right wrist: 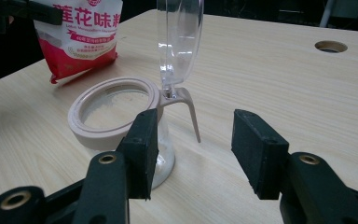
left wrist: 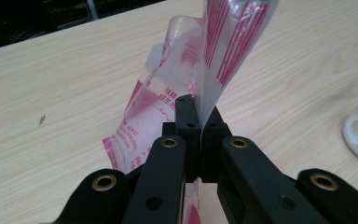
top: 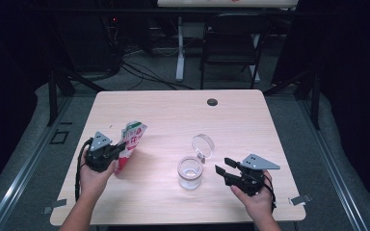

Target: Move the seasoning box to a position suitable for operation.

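Note:
My left gripper point(top: 119, 150) is shut on a red-and-white plastic pouch point(top: 130, 144) near the table's left side; the pouch leans up and to the right, its lower end near the wood. In the left gripper view the black jaws pinch the pouch point(left wrist: 168, 102) along one edge, left gripper point(left wrist: 193, 123). A clear glass jar point(top: 191, 172) with a beige rim stands mid-table, its clear lid point(top: 203, 144) hinged upright. My right gripper point(top: 224, 169) stands open just right of the jar. In the right gripper view the jar point(right wrist: 116, 112) sits behind the left jaw, right gripper point(right wrist: 200, 140) with nothing between its pads.
The wooden table point(top: 183, 110) has a round cable hole point(top: 212, 102) at its far edge. A dark folding chair point(top: 231, 43) and a white desk leg point(top: 179, 48) stand beyond the table. Bare wood lies between pouch and jar.

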`<state>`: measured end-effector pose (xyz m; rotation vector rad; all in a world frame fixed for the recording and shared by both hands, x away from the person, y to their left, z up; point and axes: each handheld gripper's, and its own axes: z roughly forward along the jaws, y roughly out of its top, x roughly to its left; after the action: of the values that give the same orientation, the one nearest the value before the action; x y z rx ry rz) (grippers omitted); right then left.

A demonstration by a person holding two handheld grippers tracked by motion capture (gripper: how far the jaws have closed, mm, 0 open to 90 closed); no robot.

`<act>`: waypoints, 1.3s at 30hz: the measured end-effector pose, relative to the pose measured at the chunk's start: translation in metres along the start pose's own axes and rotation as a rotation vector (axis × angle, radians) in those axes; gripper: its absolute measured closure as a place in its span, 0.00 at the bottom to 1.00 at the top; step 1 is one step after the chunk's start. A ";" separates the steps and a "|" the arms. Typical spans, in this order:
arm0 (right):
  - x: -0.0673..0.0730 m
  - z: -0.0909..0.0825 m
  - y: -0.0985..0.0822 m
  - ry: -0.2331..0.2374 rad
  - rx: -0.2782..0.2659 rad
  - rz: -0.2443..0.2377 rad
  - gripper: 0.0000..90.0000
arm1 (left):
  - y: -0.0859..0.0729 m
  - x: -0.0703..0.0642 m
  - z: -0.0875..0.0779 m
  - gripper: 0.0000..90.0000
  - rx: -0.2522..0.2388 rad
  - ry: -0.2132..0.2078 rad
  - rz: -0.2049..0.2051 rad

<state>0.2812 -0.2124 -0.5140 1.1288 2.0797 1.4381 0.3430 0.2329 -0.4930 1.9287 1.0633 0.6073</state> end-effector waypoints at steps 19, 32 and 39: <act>0.000 -0.001 0.002 0.000 -0.010 0.003 0.56 | 0.026 -0.005 -0.020 1.00 -0.074 -0.050 0.009; 0.000 -0.002 0.003 0.002 -0.010 0.001 0.56 | 0.040 -0.034 -0.013 1.00 -0.093 -0.173 0.043; -0.001 -0.003 0.003 0.003 -0.019 0.002 0.57 | 0.050 -0.055 -0.005 1.00 -0.092 -0.231 0.086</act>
<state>0.2812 -0.2139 -0.5100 1.1226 2.0628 1.4587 0.3328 0.1734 -0.4486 1.9188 0.7979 0.4587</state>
